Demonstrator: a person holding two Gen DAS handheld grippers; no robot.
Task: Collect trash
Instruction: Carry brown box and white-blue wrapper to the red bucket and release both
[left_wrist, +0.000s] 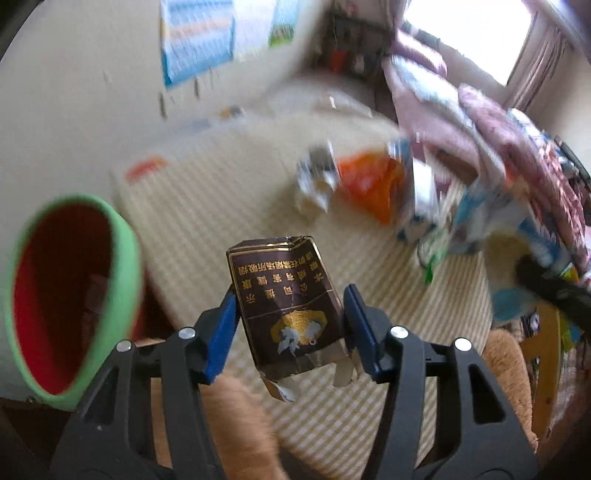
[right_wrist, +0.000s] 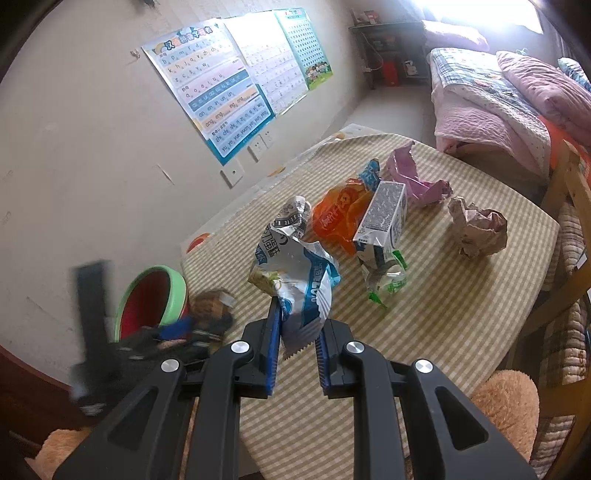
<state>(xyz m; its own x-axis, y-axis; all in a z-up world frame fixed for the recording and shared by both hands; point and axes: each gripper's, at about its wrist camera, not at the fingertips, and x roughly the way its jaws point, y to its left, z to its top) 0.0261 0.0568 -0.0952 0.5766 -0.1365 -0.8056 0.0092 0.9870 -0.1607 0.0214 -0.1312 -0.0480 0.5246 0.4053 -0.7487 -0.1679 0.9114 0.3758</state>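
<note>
My left gripper (left_wrist: 290, 314) is shut on a crushed dark brown cigarette pack (left_wrist: 286, 310) and holds it above the striped table (left_wrist: 207, 221), to the right of a red bin with a green rim (left_wrist: 74, 295). The left wrist view is blurred. My right gripper (right_wrist: 297, 332) is shut on a crumpled blue and white snack wrapper (right_wrist: 295, 273) above the table's near side. The bin (right_wrist: 151, 299) stands left of the table, with the left gripper (right_wrist: 177, 332) and its pack blurred beside it.
On the table lie an orange wrapper (right_wrist: 340, 218), a milk carton (right_wrist: 384, 221), a clear green-printed wrapper (right_wrist: 388, 280), a pink wrapper (right_wrist: 413, 177) and a brown paper ball (right_wrist: 476, 229). A wall with posters is left, a bed far right, a wooden chair (right_wrist: 565, 229) right.
</note>
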